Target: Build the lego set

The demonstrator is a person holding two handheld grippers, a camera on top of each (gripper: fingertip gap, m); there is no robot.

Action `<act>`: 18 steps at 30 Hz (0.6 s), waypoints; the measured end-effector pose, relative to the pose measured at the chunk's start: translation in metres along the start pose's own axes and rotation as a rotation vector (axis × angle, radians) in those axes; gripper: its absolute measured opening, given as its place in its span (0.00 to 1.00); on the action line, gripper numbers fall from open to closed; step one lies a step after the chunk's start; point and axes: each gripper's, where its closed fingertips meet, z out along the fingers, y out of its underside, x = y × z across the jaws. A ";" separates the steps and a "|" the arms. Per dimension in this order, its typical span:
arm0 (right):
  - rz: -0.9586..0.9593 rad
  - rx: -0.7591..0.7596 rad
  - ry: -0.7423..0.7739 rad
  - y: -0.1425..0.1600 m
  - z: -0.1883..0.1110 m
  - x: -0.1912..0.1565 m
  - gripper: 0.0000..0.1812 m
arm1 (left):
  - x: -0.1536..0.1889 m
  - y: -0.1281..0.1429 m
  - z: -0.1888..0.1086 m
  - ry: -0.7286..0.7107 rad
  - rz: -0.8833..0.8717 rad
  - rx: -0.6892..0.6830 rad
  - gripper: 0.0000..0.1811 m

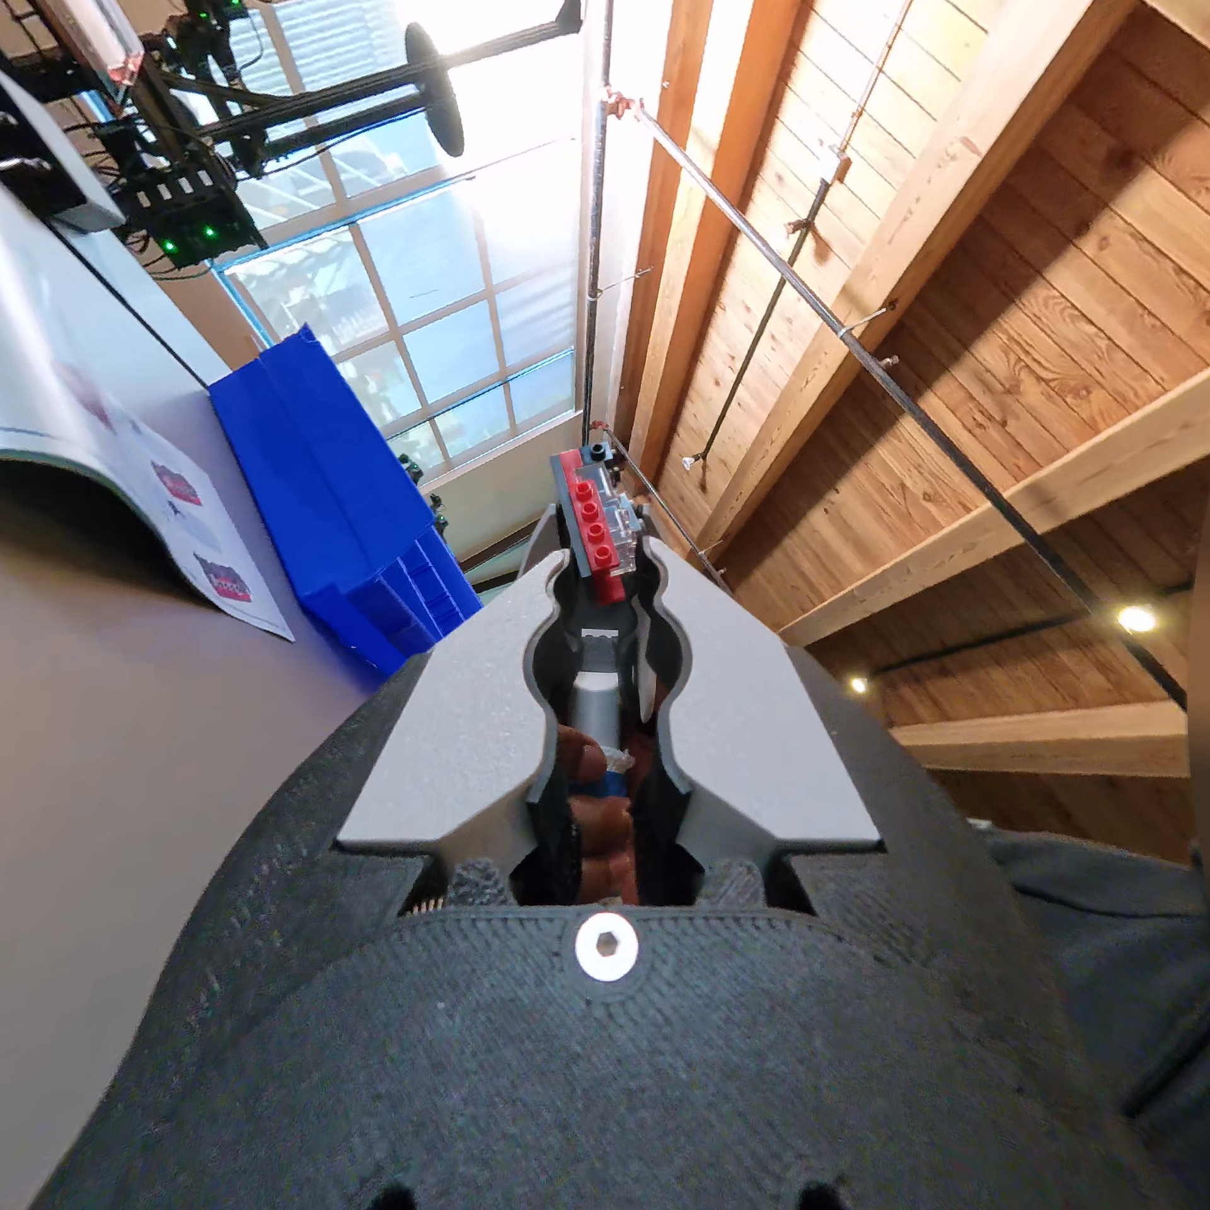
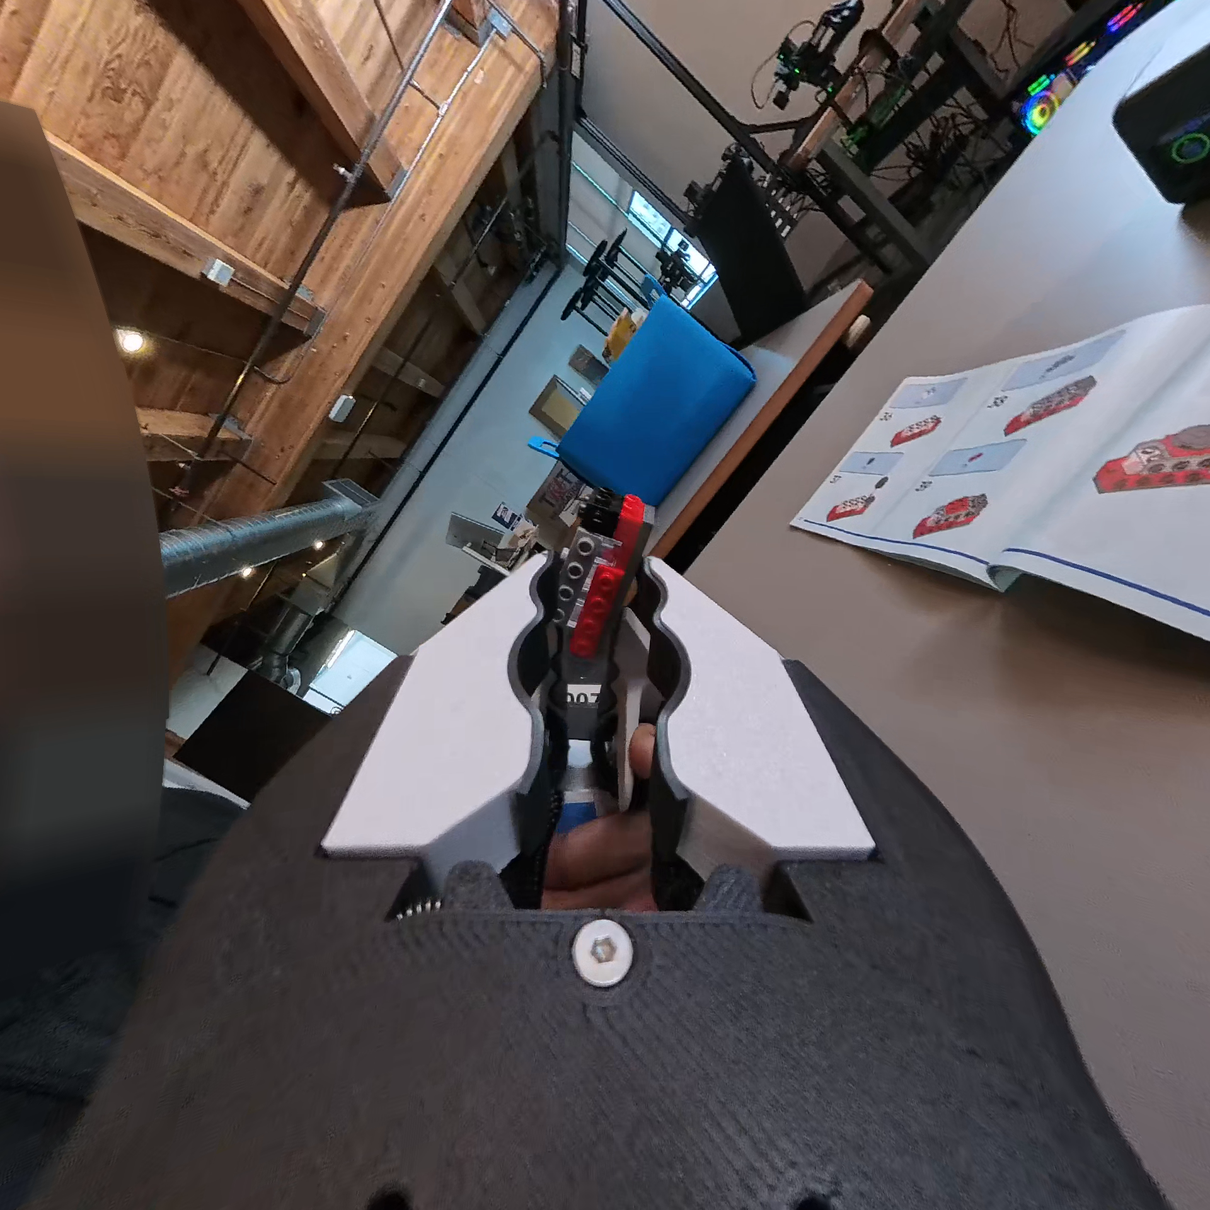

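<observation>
— Red and grey plastic, that is what we have up in the air: a small lego assembly (image 1: 599, 524), raised well off the table (image 1: 131, 753) and pinched from both sides.

— So what are we holding it with?

— Our left gripper (image 1: 605, 569) has its fingers nearly together on the lower end of it, and our right gripper (image 2: 596, 589) is closed almost as far on the same lego assembly (image 2: 599, 583).

— How will it handle?

— Light and stiff, we judge, but only pressed together. A clear piece sits beside the red studded plate, and smooth plastic may slip. We would squeeze on the flat sides of the plates, not across the joints, or layers could pop apart.

— And the guide?

— Our instruction booklet (image 2: 1021, 471) lies open on the table, with a blue bin (image 1: 334, 497) just behind it.
</observation>
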 end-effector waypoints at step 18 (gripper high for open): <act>-0.246 0.018 -0.030 0.001 -0.009 -0.032 0.11 | 0.029 0.011 -0.001 0.154 0.152 -0.146 0.12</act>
